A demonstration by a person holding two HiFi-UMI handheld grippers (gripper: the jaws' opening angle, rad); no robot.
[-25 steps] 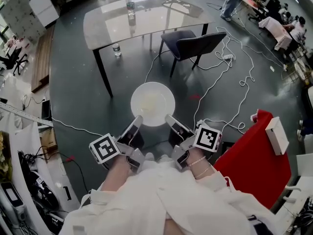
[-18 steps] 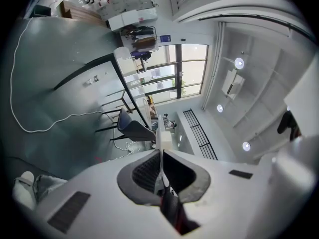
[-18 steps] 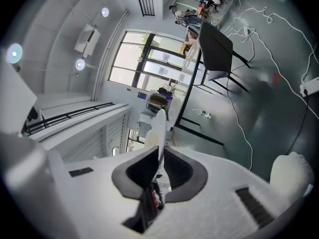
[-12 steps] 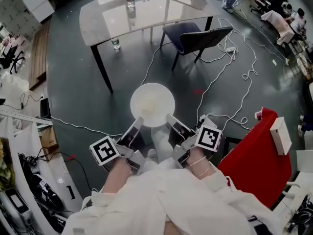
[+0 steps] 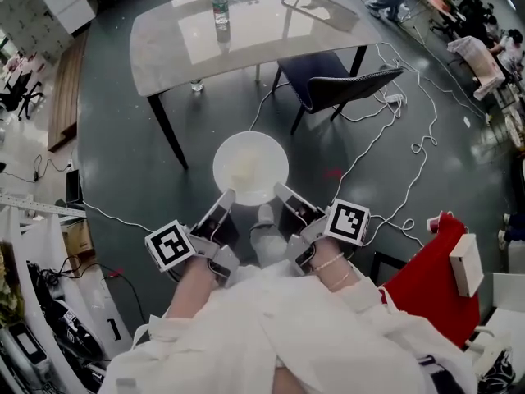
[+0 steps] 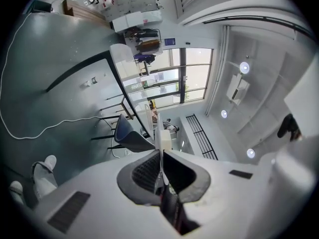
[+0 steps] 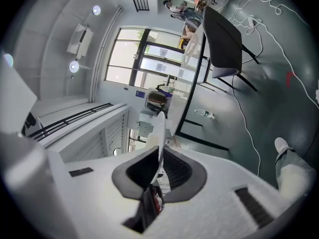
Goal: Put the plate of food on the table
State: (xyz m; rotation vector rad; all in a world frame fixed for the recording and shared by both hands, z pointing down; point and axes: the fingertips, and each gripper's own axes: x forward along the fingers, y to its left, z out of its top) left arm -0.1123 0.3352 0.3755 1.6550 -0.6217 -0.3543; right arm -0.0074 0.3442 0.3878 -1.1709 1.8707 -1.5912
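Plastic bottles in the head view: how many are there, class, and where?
2. One bottle stands on the table; a second bottle is on the floor beneath it. Others may be hidden.

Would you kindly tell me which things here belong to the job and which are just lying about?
Job: plate of food, gripped at its rim by the left gripper and right gripper; table.
Lying about: chair, water bottle on the table, floor bottle, cables.
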